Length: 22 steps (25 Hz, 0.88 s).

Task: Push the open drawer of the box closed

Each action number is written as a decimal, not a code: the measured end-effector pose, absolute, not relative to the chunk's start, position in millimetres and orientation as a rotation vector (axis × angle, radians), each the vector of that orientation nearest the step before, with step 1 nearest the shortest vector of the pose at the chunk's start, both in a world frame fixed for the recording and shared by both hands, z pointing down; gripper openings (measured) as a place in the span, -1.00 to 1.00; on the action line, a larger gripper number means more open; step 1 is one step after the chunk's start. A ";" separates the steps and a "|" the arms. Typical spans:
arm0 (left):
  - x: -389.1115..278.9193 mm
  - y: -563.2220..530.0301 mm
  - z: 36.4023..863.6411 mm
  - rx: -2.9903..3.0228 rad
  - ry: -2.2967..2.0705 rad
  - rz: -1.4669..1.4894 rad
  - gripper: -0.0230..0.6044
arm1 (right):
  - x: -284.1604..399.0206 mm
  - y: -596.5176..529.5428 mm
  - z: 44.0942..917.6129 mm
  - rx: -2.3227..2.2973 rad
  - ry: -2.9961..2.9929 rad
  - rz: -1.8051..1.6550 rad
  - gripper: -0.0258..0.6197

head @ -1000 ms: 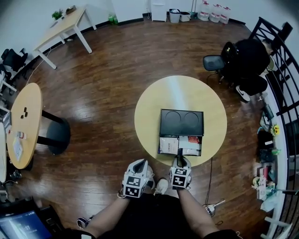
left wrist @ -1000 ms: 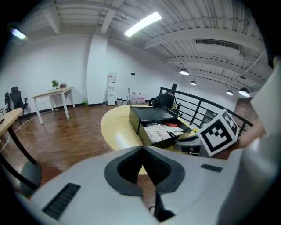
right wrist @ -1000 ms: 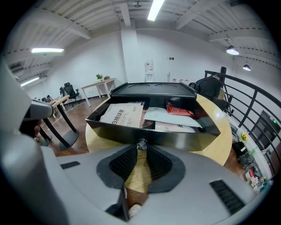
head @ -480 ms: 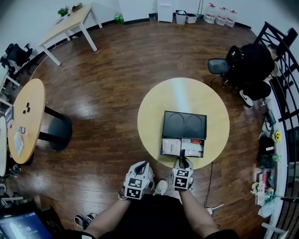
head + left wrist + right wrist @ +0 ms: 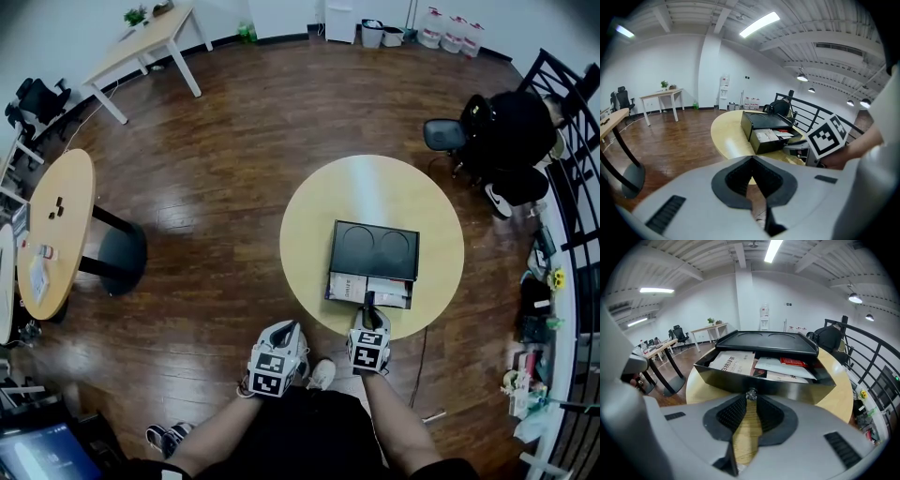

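Head view: drawer (image 5: 398, 305) further in, right tool (image 5: 367, 303) at front

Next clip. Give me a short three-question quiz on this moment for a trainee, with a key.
1. True or false: the drawer of the box is fully shut.
2. Which gripper meets the drawer front? A left, B right, C both.
3. Fill in: the box stands on a ___ table.
Key: 1 false, the papers inside show. 2 B, the right gripper has its tips at the knob. 3 round.
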<state>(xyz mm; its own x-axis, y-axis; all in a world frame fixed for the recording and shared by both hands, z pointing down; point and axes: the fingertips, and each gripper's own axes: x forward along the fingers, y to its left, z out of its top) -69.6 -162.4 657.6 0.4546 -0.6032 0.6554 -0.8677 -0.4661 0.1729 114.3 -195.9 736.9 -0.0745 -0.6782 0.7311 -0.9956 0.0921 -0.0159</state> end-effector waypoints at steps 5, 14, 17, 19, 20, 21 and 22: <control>-67.4 -163.2 652.6 2.231 -1.228 0.705 -0.93 | 115.8 -202.7 735.9 1.641 -1.818 0.728 -0.70; -66.9 -162.9 649.9 2.215 -1.227 0.698 -0.93 | 117.6 -220.4 734.9 1.666 -1.820 0.734 -0.70; -66.9 -162.4 652.9 2.210 -1.228 0.713 -0.93 | 118.5 -224.3 734.4 1.663 -1.825 0.728 -0.70; -66.3 -162.7 655.6 2.221 -1.229 0.713 -0.93 | 118.7 -225.4 735.4 1.665 -1.828 0.728 -0.70; -65.4 -163.1 656.3 2.226 -1.228 0.714 -0.93 | 118.9 -226.2 735.9 1.667 -1.828 0.727 -0.70; -64.5 -163.9 656.5 2.231 -1.227 0.716 -0.93 | 119.0 -227.5 736.3 1.669 -1.827 0.727 -0.70; -63.6 -164.9 656.2 2.238 -1.226 0.718 -0.93 | 119.1 -229.0 736.5 1.670 -1.825 0.729 -0.70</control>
<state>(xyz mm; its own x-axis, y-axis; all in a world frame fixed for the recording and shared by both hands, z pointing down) -63.6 -164.9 656.2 0.4595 -0.6072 0.6482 -0.8625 -0.4793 0.1624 119.1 -229.0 736.5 -0.0721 -0.6953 0.7151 -0.9966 0.0788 -0.0239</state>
